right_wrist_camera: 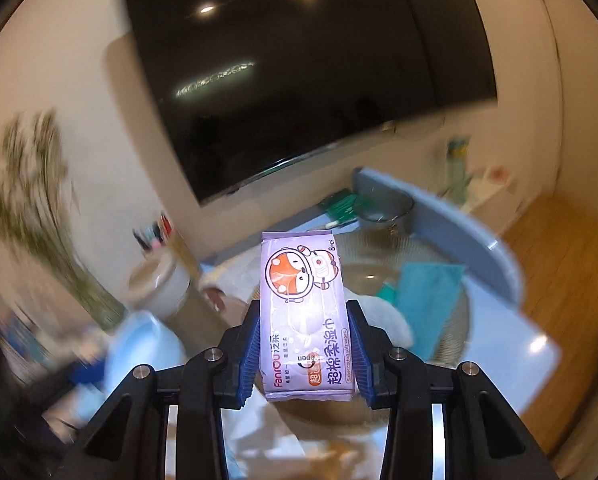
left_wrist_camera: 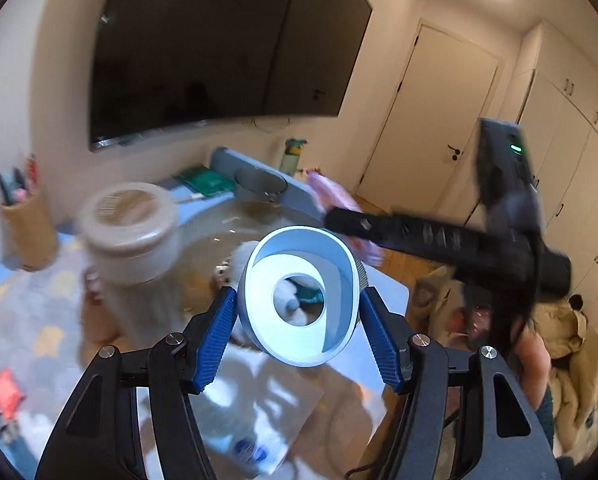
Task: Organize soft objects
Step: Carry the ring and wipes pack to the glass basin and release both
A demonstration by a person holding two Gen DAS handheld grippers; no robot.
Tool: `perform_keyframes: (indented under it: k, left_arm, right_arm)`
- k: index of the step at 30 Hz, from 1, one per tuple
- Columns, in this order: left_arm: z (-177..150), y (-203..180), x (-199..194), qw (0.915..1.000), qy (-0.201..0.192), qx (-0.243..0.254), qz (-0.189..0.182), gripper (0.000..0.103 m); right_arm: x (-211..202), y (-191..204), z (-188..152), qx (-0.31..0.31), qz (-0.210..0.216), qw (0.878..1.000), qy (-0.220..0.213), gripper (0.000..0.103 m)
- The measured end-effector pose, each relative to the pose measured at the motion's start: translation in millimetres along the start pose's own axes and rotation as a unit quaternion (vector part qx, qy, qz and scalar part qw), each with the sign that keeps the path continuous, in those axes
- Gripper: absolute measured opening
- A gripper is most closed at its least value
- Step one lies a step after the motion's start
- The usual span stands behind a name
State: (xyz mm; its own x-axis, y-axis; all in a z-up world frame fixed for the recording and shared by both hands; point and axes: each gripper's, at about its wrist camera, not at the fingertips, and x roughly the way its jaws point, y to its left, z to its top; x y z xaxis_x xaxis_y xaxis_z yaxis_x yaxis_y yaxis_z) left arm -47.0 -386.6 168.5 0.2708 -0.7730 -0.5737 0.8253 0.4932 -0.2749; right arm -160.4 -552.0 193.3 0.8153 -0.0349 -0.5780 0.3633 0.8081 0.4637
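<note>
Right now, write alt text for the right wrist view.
The right tool grips a purple pack of wet wipes upright between its blue fingers, above a round basket holding a teal cloth; a dark TV screen fills the wall behind.

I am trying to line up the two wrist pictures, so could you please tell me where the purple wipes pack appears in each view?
Left wrist view: the purple wipes pack is a blurred pink-purple patch right of centre, at the tip of the right gripper.
Right wrist view: the pack stands centre frame, clamped between the blue pads.
Shared landmark: the dark wall screen.
</note>
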Motion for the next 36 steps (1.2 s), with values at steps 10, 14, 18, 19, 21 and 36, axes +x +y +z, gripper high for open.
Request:
perform_keyframes:
  k: [10,14,18,19,21,36]
  left_arm:
    - [26.9,-9.0,78.7,0.9975,0.008,0.024,0.067,0.061]
    - [34.7,-5.2,97.2,0.9970,-0.001,0.013,0.076,0.066]
    - [35.1,-10.8,100.2,0.9966,-0.008,0.025,0.078,0.079]
    - [35.7,-12.0,100.4,0.9965,-0.008,0.028,0.078,0.080]
    - [35.1,-14.5,97.8,0.9967,-0.006,0.027,0.076,0.080]
    - [17.4,-26.8,-96.1,0.9963,-0.069,0.044,0.027,0.081]
  right_arm:
    - [84.2,-80.8,35.5,0.106,-0.032,0.993,0.049,0.039]
    - [97.0,-89.2,44.3,0.083,-0.080,0.992,0.056,0.040]
    - [81.5,-99.2,43.5,0.097,-0.064,0.993,0.034,0.062]
    - [73.9,-100.5,42.5,0.100,-0.055,0.993,0.026,0.062]
    - [61.9,-100.3,40.3,0.104,-0.045,0.993,0.025,0.062]
    - [-41.6,-31.5,-12.9,0.056,0.024,0.998,-0.017,0.063]
